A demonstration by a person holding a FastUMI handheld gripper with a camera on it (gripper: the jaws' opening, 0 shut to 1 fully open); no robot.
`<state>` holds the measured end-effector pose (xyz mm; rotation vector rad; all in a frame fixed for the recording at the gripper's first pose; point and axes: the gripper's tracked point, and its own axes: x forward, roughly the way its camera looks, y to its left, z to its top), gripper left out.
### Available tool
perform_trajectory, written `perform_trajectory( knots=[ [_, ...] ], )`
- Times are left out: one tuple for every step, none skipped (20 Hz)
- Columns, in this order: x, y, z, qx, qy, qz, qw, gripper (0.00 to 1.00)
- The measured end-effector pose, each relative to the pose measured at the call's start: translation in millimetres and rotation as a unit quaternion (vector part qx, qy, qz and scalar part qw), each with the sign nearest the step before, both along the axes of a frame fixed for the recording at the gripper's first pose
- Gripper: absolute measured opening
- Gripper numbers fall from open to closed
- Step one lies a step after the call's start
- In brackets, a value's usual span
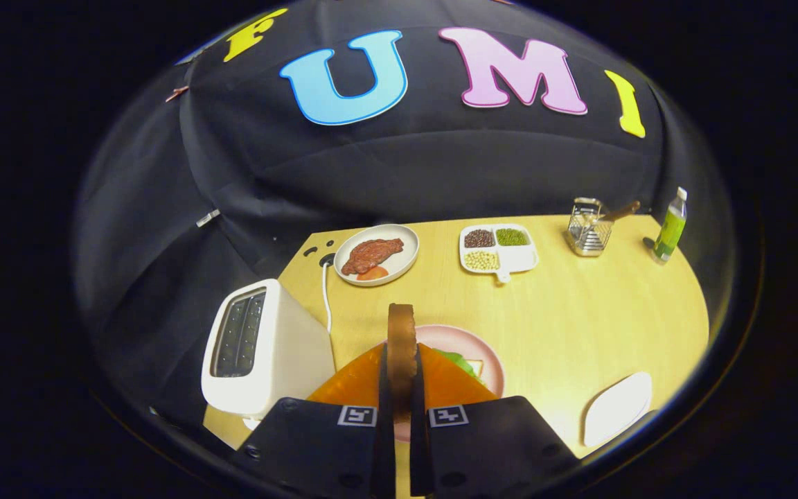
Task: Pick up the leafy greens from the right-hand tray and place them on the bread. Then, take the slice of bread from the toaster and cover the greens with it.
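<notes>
My gripper [401, 388] is shut on a slice of bread [401, 339], held on edge so its brown crust faces me between the two orange fingers [354, 381]. Below and just beyond the fingers lies a pink plate [485, 353] with leafy greens [460, 362] on a bread slice whose pale corner peeks out at the greens' right. The white toaster [264, 346] stands to the left of the fingers, its slots dark. An empty white tray [617, 407] lies to the right of the plate.
At the table's back are a white plate with meat [378, 255], a divided dish of beans [497, 248], a metal rack [589, 227] and a green bottle [670, 227]. The toaster's white cord [326, 291] runs back to the table's far left corner.
</notes>
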<state>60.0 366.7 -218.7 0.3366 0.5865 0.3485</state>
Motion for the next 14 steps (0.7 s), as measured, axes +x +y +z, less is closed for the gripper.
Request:
perform_trajectory(
  knots=[
    [3, 4, -4, 0.016, 0.009, -0.008, 1.000, 0.13],
    [8, 7, -10, 0.032, 0.019, -0.018, 0.999, 0.13],
    [12, 8, -16, 0.052, 0.031, -0.029, 0.998, 0.12],
    [15, 8, -24, 0.077, 0.046, -0.042, 0.995, 0.13],
    [18, 12, -31, 0.104, 0.063, -0.054, 0.991, 0.13],
    [20, 11, -40, 0.126, 0.079, -0.065, 0.987, 0.13],
    [22, 6, -51, 0.135, 0.094, -0.078, 0.983, 0.13],
    [23, 0, -62, 0.133, 0.105, -0.088, 0.982, 0.13],
    [24, -7, -71, 0.124, 0.108, -0.093, 0.982, 0.12],
    [23, -15, -79, 0.112, 0.109, -0.096, 0.983, 0.13],
    [24, -19, -86, 0.101, 0.109, -0.096, 0.984, 0.12],
    [24, -22, -91, 0.094, 0.109, -0.093, 0.985, 0.12],
    [23, -25, -94, 0.089, 0.111, -0.091, 0.986, 0.12],
    [23, -25, -96, 0.087, 0.110, -0.087, 0.986, 0.14]
  ],
)
